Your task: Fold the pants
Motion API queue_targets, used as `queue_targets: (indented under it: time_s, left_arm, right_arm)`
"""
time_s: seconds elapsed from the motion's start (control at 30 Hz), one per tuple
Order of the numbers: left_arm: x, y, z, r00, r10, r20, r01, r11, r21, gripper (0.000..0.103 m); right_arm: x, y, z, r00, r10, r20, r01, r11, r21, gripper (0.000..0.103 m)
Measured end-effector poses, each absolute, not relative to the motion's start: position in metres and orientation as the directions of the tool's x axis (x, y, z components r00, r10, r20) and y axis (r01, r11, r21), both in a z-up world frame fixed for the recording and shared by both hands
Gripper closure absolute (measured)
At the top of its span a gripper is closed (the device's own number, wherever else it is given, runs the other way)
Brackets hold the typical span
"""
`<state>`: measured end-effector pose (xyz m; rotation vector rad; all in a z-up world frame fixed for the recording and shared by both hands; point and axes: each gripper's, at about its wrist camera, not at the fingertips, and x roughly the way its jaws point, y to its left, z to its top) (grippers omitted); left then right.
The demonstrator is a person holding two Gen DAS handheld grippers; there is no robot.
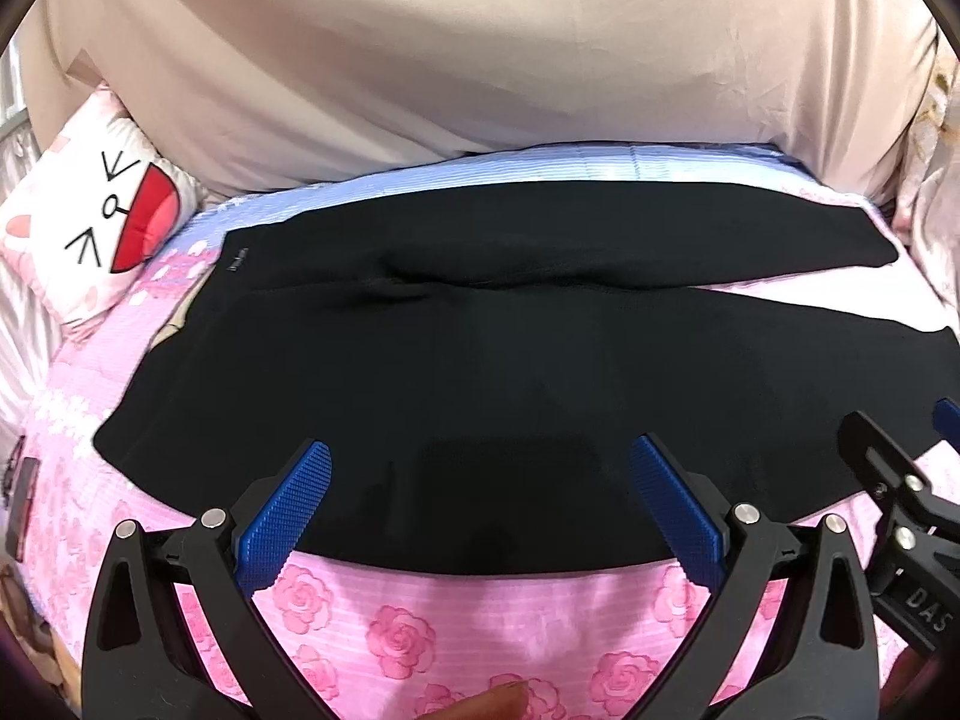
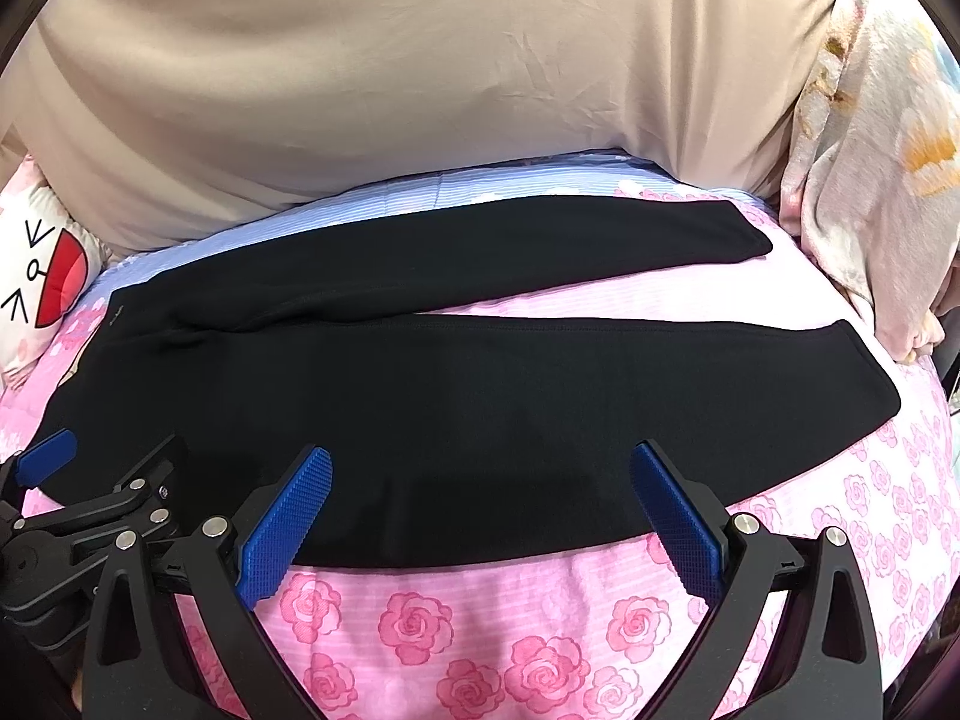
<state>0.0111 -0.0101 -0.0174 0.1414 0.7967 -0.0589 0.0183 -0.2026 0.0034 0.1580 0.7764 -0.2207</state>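
Big beige sheet [image 1: 480, 60] draped across the whole far side, hanging down to the far edge of the bed [image 1: 456, 618].

Bed covered in pink rose-print quilt, with a blue striped band [image 1: 540, 165] along the far edge.

Black pants [image 1: 480, 360] laid flat on the quilt, lengthwise left to right. Waistband at left, small label visible near the far-left corner. Two legs running right, split into a narrow V: far leg [image 2: 480, 258] angled toward the far right, near leg [image 2: 540, 396] wider in view and closer. Pink quilt showing in the gap between the legs on the right. Slight wrinkle at the crotch, otherwise smooth. Near edge of the pants just beyond both sets of fingertips.

Floral cream fabric [image 2: 870, 180] bunched at far right, beside the beige sheet.

Cartoon-face cushion [image 1: 102, 228] at far left: white, red mouth, black line eyes, resting against the beige sheet, just off the waistband corner.

Left gripper [image 1: 480, 492] over the near edge of the pants, toward the waist end; blue pads spread wide, nothing between them. Contact with cloth: cannot tell.

Right gripper [image 2: 480, 492] over the near edge of the near leg, just right of the left one; pads likewise wide apart, holding nothing.

Fingertip [image 1: 498, 702] showing at the bottom edge of the left view, below the gripper.
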Motion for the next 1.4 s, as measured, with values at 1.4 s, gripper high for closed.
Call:
queue_targets:
  time_s: [1.4]
  left_arm:
    - [0.049,-0.007,-0.025,0.709,-0.017,-0.705,0.127,0.986,0.105,0.005]
  right_arm:
    - [0.136,-0.406,-0.005,0.702,-0.053,-0.710,0.290,0.932,0.217,0.005]
